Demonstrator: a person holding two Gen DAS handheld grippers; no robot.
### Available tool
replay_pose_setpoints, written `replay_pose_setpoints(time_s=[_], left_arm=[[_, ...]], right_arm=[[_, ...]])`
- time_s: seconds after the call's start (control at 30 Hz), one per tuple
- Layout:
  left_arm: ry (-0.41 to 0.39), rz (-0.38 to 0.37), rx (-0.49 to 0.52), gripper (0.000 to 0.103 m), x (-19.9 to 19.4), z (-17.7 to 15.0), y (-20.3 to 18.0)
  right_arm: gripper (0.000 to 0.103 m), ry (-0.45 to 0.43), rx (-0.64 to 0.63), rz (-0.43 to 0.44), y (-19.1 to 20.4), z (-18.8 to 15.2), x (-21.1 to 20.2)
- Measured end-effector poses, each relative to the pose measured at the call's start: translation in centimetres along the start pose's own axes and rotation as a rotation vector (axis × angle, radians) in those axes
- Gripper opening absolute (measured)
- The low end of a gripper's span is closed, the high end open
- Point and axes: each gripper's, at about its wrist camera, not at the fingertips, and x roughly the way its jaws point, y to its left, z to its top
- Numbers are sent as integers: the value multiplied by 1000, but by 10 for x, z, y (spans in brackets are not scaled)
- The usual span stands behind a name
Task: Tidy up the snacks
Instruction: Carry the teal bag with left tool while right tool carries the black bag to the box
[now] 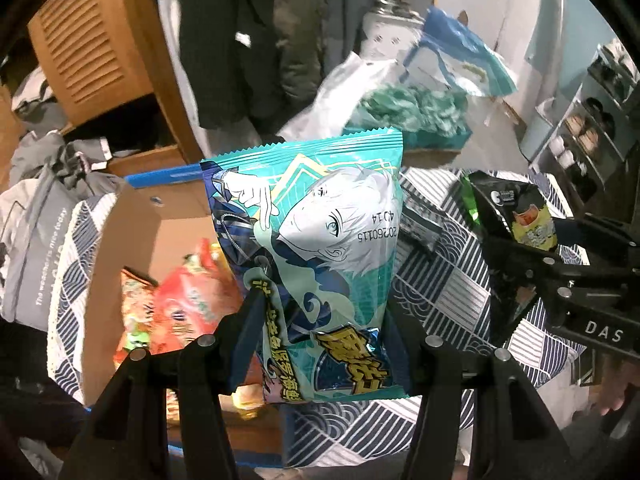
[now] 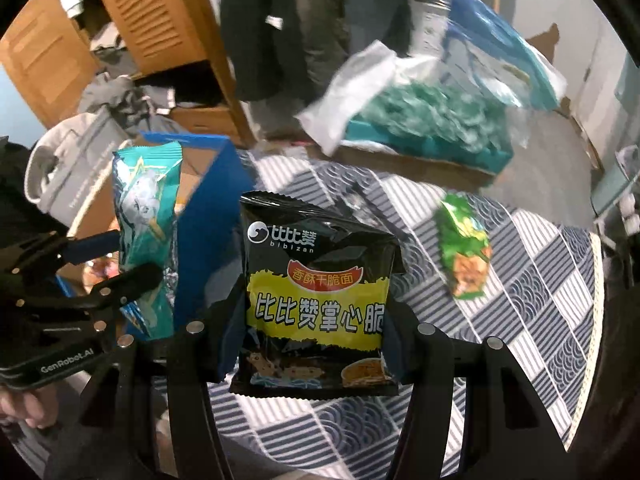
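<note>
My left gripper [image 1: 320,312] is shut on a teal snack bag [image 1: 316,248] with an anime figure, held upright just right of an open cardboard box [image 1: 132,240] that holds red and orange snack packs [image 1: 180,304]. My right gripper [image 2: 316,320] is shut on a black and yellow noodle snack pack [image 2: 316,296], held above the checked cloth. In the right wrist view the teal bag [image 2: 146,232] and the left gripper [image 2: 120,268] show at the left. In the left wrist view the black pack [image 1: 516,208] and the right gripper [image 1: 560,264] show at the right.
A green snack pack [image 2: 466,248] lies on the blue and white checked cloth [image 2: 540,280]. The box has a blue flap [image 2: 212,216]. Behind are a wooden louvred door [image 1: 92,40], hanging clothes [image 1: 248,40], a grey bag [image 1: 36,232] and a carton of teal packs [image 2: 432,128].
</note>
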Motion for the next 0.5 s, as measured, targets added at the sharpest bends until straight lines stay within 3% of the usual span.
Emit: replay_pose_setpoints(time_s=[0.5], left_arm=[[-50,59,-118,58,-17,0,82]], right_arm=[[58,-9,-105,68,90,42,19]])
